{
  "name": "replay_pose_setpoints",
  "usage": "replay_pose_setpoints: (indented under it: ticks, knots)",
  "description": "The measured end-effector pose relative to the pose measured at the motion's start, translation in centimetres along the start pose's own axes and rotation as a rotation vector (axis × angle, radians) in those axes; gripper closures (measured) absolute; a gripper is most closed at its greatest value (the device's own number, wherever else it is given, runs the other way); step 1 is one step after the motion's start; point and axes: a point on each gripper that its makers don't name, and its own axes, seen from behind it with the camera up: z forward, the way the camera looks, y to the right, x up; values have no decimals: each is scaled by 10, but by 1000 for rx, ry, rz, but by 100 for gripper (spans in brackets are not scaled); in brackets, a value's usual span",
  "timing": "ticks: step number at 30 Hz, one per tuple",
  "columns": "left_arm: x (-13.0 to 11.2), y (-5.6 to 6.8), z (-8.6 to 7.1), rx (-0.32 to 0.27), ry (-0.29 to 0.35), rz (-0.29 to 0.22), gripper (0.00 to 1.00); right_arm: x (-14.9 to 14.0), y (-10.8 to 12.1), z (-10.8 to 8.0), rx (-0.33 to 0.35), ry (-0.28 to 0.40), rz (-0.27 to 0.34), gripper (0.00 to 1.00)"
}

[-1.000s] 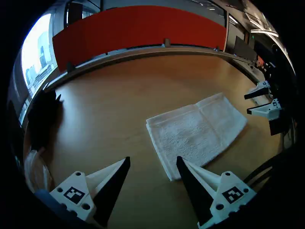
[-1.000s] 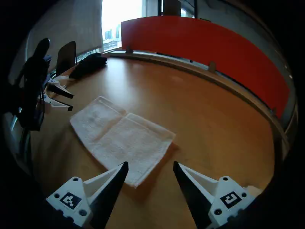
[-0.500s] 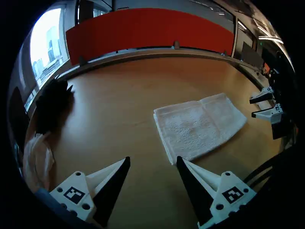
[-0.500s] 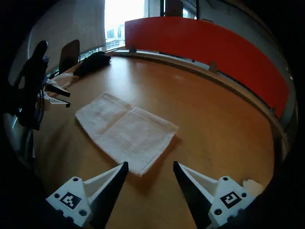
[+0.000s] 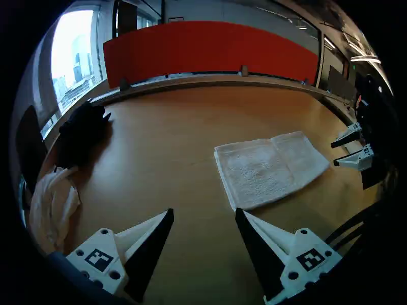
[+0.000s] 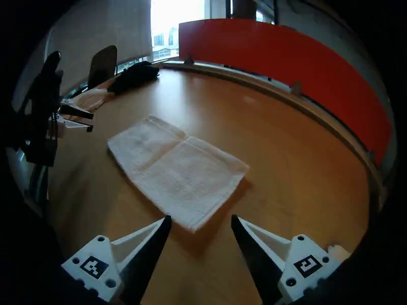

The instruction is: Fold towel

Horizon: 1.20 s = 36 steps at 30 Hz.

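A white towel [image 5: 269,166] lies folded flat on the wooden table [image 5: 168,137], with a crease across its middle. In the left gripper view my left gripper [image 5: 203,223] is open above the bare table, just short of the towel's near corner. Farther right, beyond the towel's far end, the right gripper [image 5: 340,152] shows. In the right gripper view the towel [image 6: 175,168] lies straight ahead, and my right gripper [image 6: 200,229] is open just before its near edge, holding nothing. The left gripper [image 6: 84,122] hovers at the left, beside the towel's far end.
A dark bundle [image 5: 81,129] and a pale cloth [image 5: 51,206] lie at the table's left edge. A red partition [image 5: 213,48] runs along the table's far side. A chair back [image 6: 104,63] stands near the window.
Both grippers have drawn back from the towel, so it lies farther ahead in each view. The towel itself has not moved. More of the table's left side shows.
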Motion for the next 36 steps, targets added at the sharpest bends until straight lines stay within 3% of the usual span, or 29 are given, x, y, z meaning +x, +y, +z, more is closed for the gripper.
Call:
replay_pose_setpoints:
  ticks: [9, 20, 36]
  knots:
    - [-9, -7, -17, 33, 38, -5, 10, -9, -3, 5, 35, -38, -41, 11]
    - [-14, -12, -32, 60, 97, -61, 11, -16, -9, 13, 80, -78, -87, 22]
    - [-26, -20, -43, 96, 155, -106, 11, -24, -11, 19, 107, -123, -109, 51]
